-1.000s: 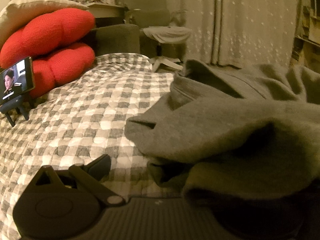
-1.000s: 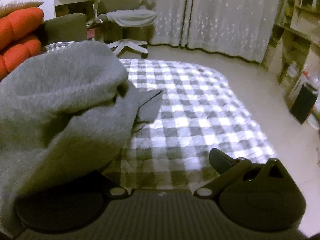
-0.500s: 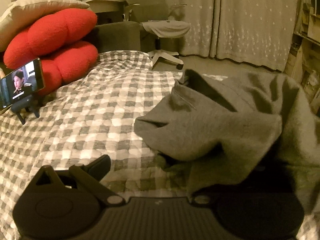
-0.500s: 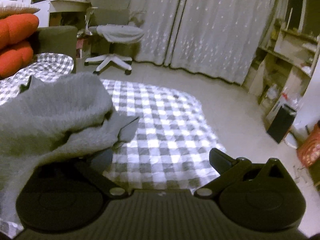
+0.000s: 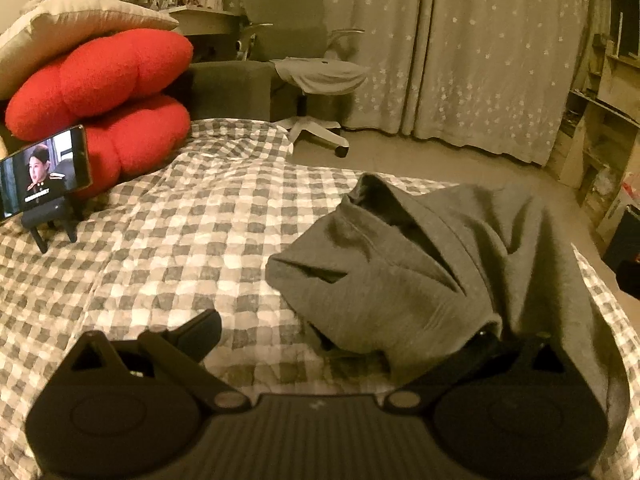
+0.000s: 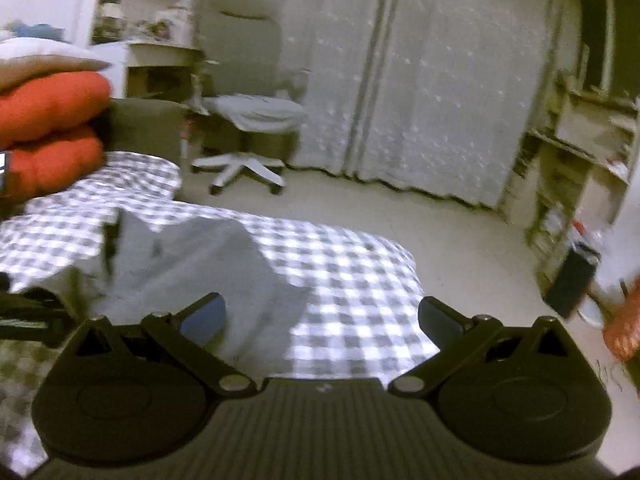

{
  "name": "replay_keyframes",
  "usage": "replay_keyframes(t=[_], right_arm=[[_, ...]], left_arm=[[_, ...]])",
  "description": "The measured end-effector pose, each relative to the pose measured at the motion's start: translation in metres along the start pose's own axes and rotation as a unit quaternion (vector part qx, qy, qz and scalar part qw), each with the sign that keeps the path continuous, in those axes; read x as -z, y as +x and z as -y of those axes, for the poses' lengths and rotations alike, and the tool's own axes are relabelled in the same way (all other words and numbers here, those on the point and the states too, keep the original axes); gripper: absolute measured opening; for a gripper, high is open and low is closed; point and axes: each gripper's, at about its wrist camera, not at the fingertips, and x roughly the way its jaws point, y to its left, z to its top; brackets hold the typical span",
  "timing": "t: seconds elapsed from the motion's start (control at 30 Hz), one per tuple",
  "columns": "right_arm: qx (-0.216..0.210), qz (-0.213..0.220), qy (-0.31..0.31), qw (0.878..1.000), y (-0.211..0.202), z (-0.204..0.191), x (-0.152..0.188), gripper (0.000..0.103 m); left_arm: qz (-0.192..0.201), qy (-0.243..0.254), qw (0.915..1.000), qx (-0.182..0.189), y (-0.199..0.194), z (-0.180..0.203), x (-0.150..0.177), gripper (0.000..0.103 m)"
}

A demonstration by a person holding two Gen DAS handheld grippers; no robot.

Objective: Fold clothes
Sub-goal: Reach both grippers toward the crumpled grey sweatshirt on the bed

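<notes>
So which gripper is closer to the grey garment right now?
Left. The left gripper has the grey garment draped over its right finger. The right gripper is open, with the garment lying just ahead by its left finger.

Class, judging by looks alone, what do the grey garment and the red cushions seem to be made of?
Grey garment: probably soft fleece or sweatshirt knit; matte, faintly fuzzy, thick rounded folds.
Red cushions: likely plush or boucle fabric over soft filling; nubbly, matte, puffy lobes.

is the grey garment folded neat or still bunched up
Bunched up. The grey garment sits in a rumpled heap on the checked blanket, with loose creases and an open fold gaping on top.
</notes>
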Motion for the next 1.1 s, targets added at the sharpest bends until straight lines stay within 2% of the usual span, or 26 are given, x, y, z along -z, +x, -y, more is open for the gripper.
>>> replay_keyframes(t=[0.1,0.27,0.37,0.4,0.47,0.53,0.63,0.7,0.77,0.83,0.9,0.97,1.1], right_arm=[[-0.030,0.006,-0.007,0.999,-0.005,-0.005,-0.003,0.103],[-0.076,-0.010,-0.030,0.997,-0.010,-0.016,-0.018,0.102],[-0.118,-0.009,-0.045,0.992,-0.005,-0.025,-0.028,0.101],[-0.135,-0.014,-0.051,0.989,0.000,-0.028,-0.030,0.097],[-0.167,-0.032,-0.068,0.983,0.015,-0.036,-0.033,0.075],[-0.202,-0.053,-0.093,0.974,0.033,-0.044,-0.033,0.061],[-0.232,-0.063,-0.127,0.962,0.045,-0.044,-0.019,0.058],[-0.247,-0.073,-0.149,0.955,0.046,-0.040,-0.010,0.048],[-0.236,-0.078,-0.172,0.953,0.050,-0.034,-0.002,0.003],[-0.231,-0.079,-0.152,0.958,0.056,-0.015,-0.002,0.002],[-0.218,-0.058,-0.116,0.967,0.056,0.007,-0.012,0.002],[-0.181,-0.028,-0.084,0.979,0.053,0.033,-0.022,0.002],[-0.141,0.016,-0.017,0.990,0.046,0.075,-0.034,0.001]], left_arm=[[-0.009,-0.013,0.9998,0.014,0.001,-0.010,-0.002,0.103],[-0.037,-0.088,0.9946,0.041,0.012,-0.040,-0.006,0.102],[-0.036,-0.101,0.9930,0.049,0.015,-0.045,-0.009,0.102],[-0.034,-0.099,0.9935,0.043,0.017,-0.045,-0.009,0.102],[-0.030,-0.095,0.9942,0.040,0.020,-0.043,-0.010,0.102],[-0.027,-0.094,0.9943,0.043,0.022,-0.042,-0.012,0.102],[-0.016,-0.090,0.9942,0.056,0.016,-0.044,-0.012,0.102],[-0.009,-0.066,0.9966,0.049,0.014,-0.043,-0.013,0.102],[-0.003,-0.058,0.9969,0.054,0.012,-0.043,-0.015,0.102],[0.004,-0.053,0.9966,0.063,0.010,-0.042,-0.017,0.102],[0.013,-0.042,0.9963,0.073,0.006,-0.041,-0.018,0.102],[0.016,-0.033,0.9966,0.073,0.006,-0.040,-0.018,0.102],[0.011,-0.019,0.9962,0.084,0.010,-0.038,-0.019,0.102]])
